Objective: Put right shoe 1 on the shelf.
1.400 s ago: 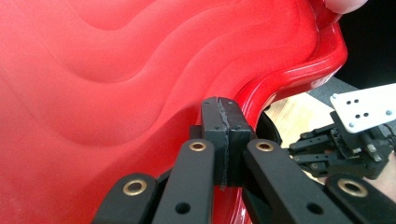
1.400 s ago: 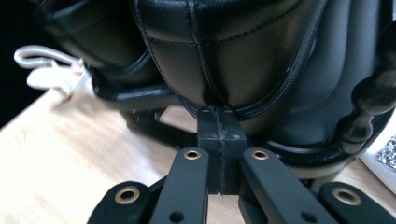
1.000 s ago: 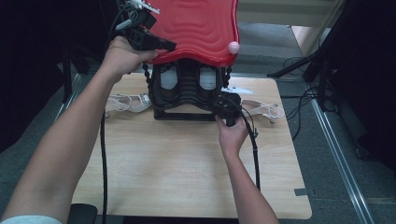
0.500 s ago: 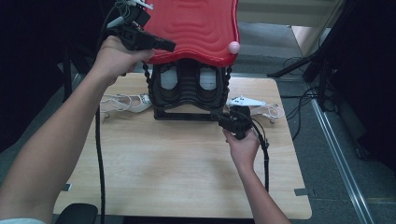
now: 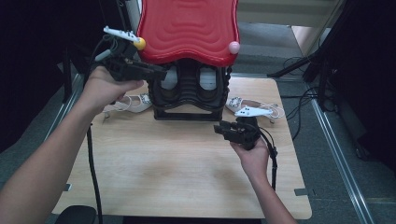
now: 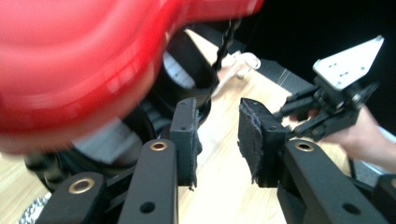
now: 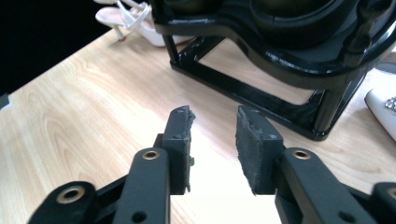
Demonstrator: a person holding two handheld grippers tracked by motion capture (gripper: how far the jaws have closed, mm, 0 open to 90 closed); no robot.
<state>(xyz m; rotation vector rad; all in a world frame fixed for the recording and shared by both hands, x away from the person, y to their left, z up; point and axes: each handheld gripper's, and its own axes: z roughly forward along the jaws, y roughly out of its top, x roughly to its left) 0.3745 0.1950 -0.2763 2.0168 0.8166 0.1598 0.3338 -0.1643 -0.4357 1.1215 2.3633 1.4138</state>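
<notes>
A black stand (image 5: 189, 100) with a wavy red top (image 5: 189, 28) sits at the back of the wooden table (image 5: 163, 172). My left gripper (image 5: 156, 72) hangs by the red top's left lower corner, open with nothing between its pads; its jaws have just been opening. In the left gripper view the red top (image 6: 84, 60) is blurred, up and left of the left gripper (image 6: 217, 140). My right gripper (image 5: 219, 129) hovers in front of the stand's right foot, open and empty, its jaws also just opening. The right gripper (image 7: 214, 144) faces the black stand (image 7: 280, 46).
One white heeled sandal (image 5: 130, 102) lies left of the stand and another (image 5: 254, 109) right of it, close behind my right hand. A cable trails from each gripper. Dark floor and metal rails surround the table.
Both grippers' jaws have gone from shut to open. My left hand dropped from the red top's upper left corner. My right hand drew back from the stand's base toward the near side.
</notes>
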